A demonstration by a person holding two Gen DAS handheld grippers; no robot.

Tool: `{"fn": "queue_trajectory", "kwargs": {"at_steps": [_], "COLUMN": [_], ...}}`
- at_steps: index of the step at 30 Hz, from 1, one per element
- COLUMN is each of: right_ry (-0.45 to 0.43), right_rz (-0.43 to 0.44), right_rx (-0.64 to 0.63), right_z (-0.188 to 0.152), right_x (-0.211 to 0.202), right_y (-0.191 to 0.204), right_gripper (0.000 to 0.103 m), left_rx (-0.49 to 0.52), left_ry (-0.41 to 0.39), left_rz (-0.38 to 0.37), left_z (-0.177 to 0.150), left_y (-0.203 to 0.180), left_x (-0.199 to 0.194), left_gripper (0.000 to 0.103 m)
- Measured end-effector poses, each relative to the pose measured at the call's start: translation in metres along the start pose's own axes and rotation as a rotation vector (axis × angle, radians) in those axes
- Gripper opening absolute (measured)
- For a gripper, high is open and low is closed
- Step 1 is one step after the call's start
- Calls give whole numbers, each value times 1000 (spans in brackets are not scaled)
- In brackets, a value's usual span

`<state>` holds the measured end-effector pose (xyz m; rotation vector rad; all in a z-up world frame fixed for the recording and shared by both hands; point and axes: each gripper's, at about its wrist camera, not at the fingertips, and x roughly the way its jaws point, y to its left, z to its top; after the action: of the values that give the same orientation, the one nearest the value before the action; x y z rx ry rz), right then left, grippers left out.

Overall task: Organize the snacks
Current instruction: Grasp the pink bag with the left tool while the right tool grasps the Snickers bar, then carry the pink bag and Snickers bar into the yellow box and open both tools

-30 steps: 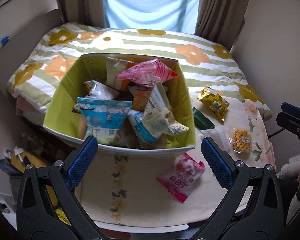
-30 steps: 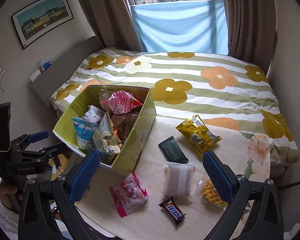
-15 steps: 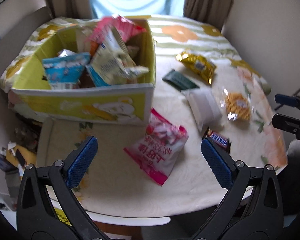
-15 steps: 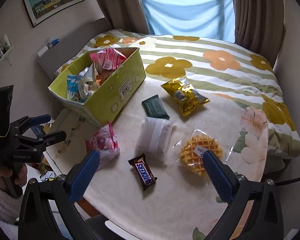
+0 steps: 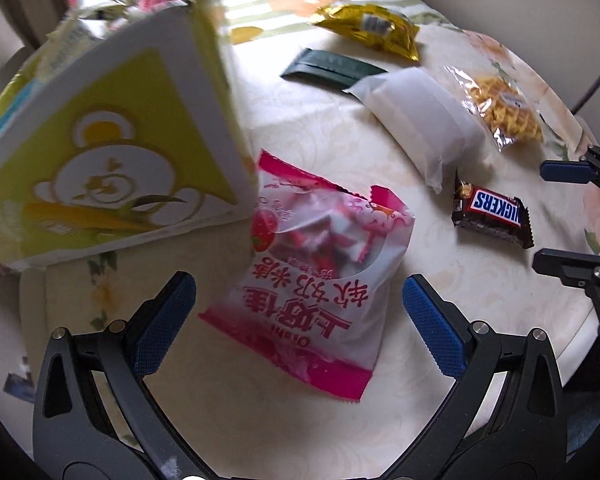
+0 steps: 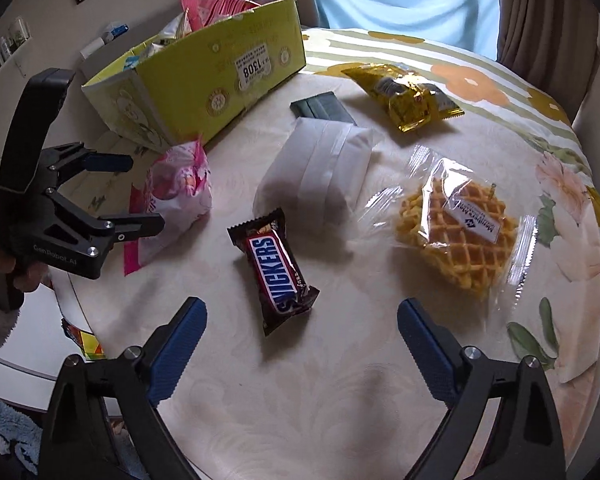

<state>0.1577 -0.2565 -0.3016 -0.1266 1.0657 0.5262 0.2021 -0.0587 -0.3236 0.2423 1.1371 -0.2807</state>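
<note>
While the left gripper (image 5: 299, 312) hangs low over the table (image 5: 440, 276) with its blue-padded fingers (image 5: 164, 324) spread wide and holding nothing, the left wrist view has the pink candy bag (image 5: 312, 276) lying flat between them. Its upper edge touches the front corner of the yellow-green box (image 5: 108, 148), which is the landmark for everything else. Wrapped snacks stand up out of the top of the box. To the right of the box, beyond the candy bag, lies a Snickers bar (image 5: 490, 216), with a white packet (image 5: 420, 120) just behind it. A dark green packet (image 5: 332, 70) and a gold bag (image 5: 372, 30) lie farther back from the box, and a wrapped waffle (image 5: 500, 110) sits right of the white packet. The right gripper (image 5: 556, 216) enters at the far right edge, fingers apart.

From the right wrist view, the right gripper (image 6: 302, 344) is also wide open and empty, above the Snickers bar (image 6: 278, 270). The box (image 6: 220, 76) stands at the upper left, full of snacks, with the candy bag (image 6: 176, 196) touching its near corner. The white packet (image 6: 320, 168) lies to the box's right, the dark green packet (image 6: 320, 106) just behind it, the gold bag (image 6: 404, 94) farther right, and the waffle (image 6: 460, 232) well apart from the box. The left gripper (image 6: 140, 196), open, is poised over the candy bag.
</note>
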Motion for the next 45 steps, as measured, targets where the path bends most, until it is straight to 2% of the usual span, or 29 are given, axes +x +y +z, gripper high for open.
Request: {"fn": "queue_trajectory", "kwargs": {"at_steps": [3,7,10,16,18,20,23,25,35,39,40,43,45], "right_ry": [3,14,30,45,48,45,51,70,86,97,99,104,99], "right_rz": [-3,9,17,-15,-23,-29,-27,-21,-19,-24,-21,-19,-25], "right_rx": [-21,-56,-84,-123,-127,-138,-158,-175,-217,-237,-243,-249,-248], "right_z": [1,4,5,8,10,14,21,24,27,28,28,28,27], "right_x": [6,13,17,22,23,22,24,29,38,41,42,42,39], "right_y": [4,11,17,26,26,25,26,27,29,32,32,33,33], "right_gripper": [87,74,71,70,70,70,67,57,55,41,34,27,27], "left_rx": [22,48,65,95,108,111,103,97,75,38,28,-9,-26], "left_ry": [7,15,15,8,0,-12,-22,-19,-14,2,7,15,15], "left_rz": [-15,-17,-28,-76,-70,-72,-75,-75,-85,-89,-89,-89,-84], "left_z": [1,2,5,7,7,7,5,6,2,1,1,1,0], "left_y": [-2,-2,-2,-6,-9,-11,-10,-9,-10,-7,-7,-4,-4], "left_x": [8,15,18,18,15,11,3,3,-3,-5,-5,-5,-7], "left_gripper": [103,103,102,81,74,61,53,52,50,50,50,50,50]}}
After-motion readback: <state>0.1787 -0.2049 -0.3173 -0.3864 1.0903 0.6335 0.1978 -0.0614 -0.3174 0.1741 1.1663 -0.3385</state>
